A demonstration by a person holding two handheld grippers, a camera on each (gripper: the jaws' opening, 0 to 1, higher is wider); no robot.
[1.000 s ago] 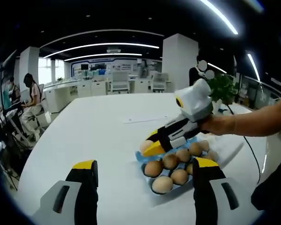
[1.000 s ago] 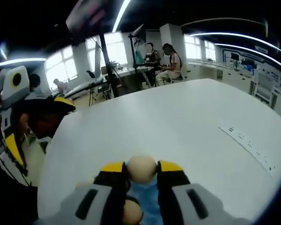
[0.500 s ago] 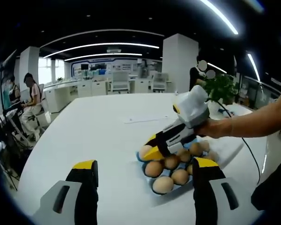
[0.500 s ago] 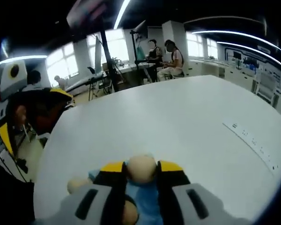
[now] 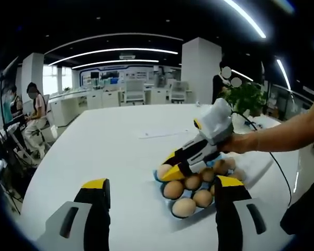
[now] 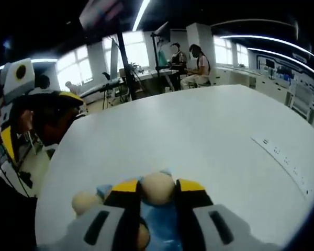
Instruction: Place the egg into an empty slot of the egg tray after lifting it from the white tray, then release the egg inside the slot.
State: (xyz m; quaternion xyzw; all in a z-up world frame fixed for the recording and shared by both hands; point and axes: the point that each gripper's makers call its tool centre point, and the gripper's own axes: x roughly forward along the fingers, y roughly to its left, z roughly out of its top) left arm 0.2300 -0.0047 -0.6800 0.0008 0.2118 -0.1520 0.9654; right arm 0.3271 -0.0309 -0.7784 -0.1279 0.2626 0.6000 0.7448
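We are in a bright open office, working over a wide white tabletop that runs across the middle of both views. At the far left of the left gripper view people sit at desks. Lower centre, the left gripper hangs idle above the tabletop, its fingers spread wide with nothing between them. Right of centre lies the blue egg tray, most slots already holding brown eggs. The right gripper reaches in from the right, tipped down at the tray's near-left corner, its fingers clamped on the pale egg (it sits dead centre at the bottom of the right gripper view, over blue tray). We judge the egg light, smooth and brittle: hold it across its middle with gentle pressure, and open only once it rests in the slot.
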